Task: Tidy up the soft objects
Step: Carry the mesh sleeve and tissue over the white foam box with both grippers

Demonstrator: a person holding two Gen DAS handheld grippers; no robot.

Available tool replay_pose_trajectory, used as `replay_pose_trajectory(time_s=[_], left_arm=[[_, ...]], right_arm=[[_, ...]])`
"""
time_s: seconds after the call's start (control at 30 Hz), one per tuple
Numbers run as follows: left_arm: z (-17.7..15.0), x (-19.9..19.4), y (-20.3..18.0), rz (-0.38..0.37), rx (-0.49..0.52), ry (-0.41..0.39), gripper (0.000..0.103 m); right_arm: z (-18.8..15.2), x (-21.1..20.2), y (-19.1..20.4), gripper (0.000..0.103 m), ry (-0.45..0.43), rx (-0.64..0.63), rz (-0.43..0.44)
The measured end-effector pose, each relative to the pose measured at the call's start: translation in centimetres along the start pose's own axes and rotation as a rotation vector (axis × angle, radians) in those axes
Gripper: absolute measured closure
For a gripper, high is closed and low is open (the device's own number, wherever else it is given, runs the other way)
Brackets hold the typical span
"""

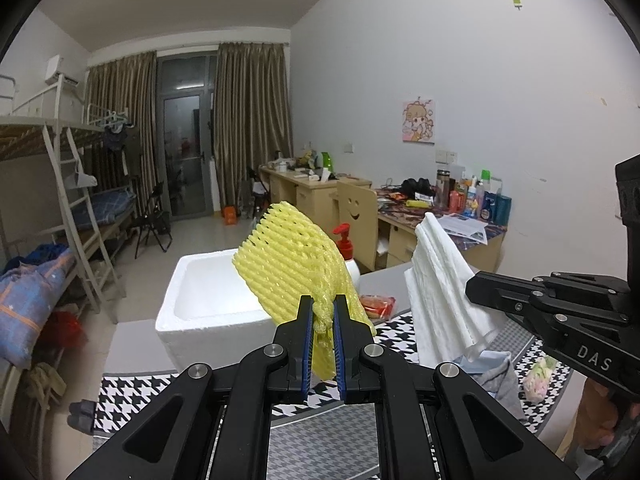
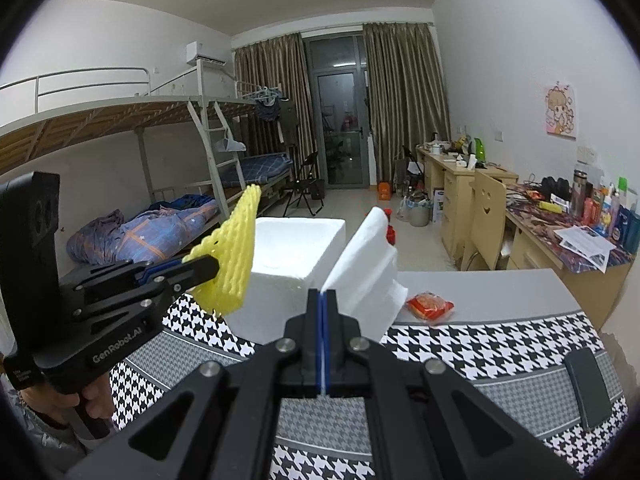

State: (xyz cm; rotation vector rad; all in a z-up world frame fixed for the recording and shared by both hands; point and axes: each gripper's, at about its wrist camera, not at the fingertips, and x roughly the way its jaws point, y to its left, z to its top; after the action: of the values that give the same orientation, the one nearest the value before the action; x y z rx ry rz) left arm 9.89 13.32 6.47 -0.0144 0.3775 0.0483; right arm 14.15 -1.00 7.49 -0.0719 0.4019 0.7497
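Observation:
My left gripper (image 1: 323, 302) is shut on a yellow foam net (image 1: 294, 264) and holds it up above the table, in front of the white foam box (image 1: 200, 292). It also shows in the right wrist view (image 2: 212, 266) with the yellow foam net (image 2: 236, 256). My right gripper (image 2: 322, 294) is shut on a white folded cloth (image 2: 366, 264) and holds it raised beside the foam box (image 2: 296, 252). In the left wrist view the right gripper (image 1: 474, 290) grips the white cloth (image 1: 440, 292) at right.
A houndstooth cloth (image 2: 480, 344) covers the table. On it lie a red snack packet (image 2: 430, 304), a dark phone (image 2: 586, 384), a grey and blue garment (image 1: 496, 376) and a pale soft toy (image 1: 538, 376). A red pump bottle (image 1: 345, 240) stands behind the net.

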Motion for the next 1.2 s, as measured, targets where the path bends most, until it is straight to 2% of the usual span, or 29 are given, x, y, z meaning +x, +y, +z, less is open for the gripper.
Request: replay_pose_trajectory(time_s=[0.43, 1.2], left_arm=[[1.8, 0.6, 1.8, 0.054, -0.015, -0.028, 0.093], [3.3, 2.5, 6.1, 0.177, -0.036, -0.039, 0.093]], right_arm=[[2.7, 1.3, 2.0, 0.101, -0.028, -0.053, 0.034], [6.7, 5.8, 4.5, 0.101, 0.005, -0.128, 0.029]])
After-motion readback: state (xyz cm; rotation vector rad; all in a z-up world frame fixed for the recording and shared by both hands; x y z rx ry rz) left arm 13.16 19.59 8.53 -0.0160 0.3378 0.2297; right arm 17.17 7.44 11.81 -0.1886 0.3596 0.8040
